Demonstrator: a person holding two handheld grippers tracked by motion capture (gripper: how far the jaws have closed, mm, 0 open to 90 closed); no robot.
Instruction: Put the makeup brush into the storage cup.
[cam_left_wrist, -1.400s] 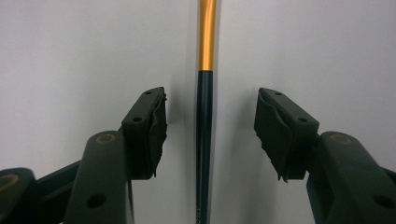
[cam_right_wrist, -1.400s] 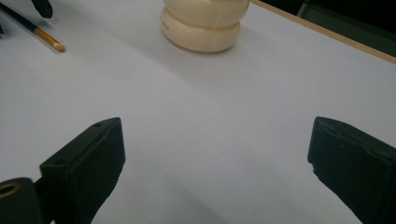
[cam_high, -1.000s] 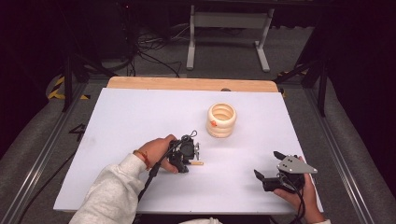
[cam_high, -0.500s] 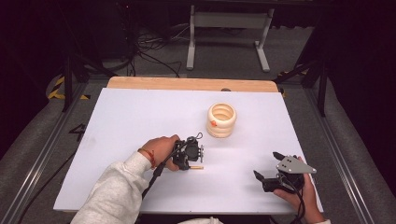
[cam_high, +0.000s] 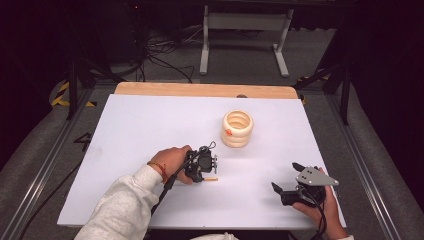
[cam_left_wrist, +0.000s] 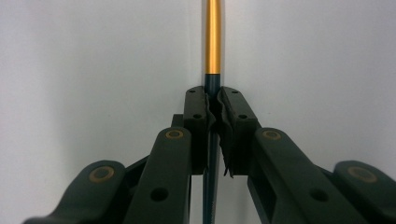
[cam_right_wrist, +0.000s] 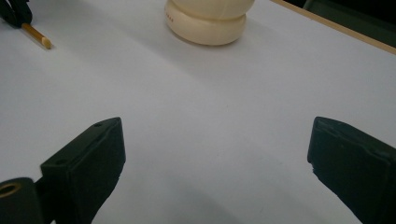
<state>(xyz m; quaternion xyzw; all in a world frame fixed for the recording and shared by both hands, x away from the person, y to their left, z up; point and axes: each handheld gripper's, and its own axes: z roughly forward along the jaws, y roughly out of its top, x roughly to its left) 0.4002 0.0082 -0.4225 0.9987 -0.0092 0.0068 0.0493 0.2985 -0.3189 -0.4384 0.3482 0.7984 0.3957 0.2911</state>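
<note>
Left gripper view: left claw (cam_left_wrist: 214, 105) clenched on pen (cam_left_wrist: 213, 37); no legible writing. Right claw (cam_right_wrist: 215, 163) released.

One pen (cam_high: 212, 178) lies on the table (cam_high: 150, 125). One cream ribbed holder (cam_high: 237, 129) stands there. Two claws are present, left claw (cam_high: 206, 164) and right claw (cam_high: 286, 181).

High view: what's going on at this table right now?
A person works two handheld claws over a white table. The left claw has shut on a thin orange-and-dark pencil lying on the table, its jaws clamped on the dark part. The right claw rests open near the table's front right. A cream ribbed holder stands farther back, untouched.
</note>
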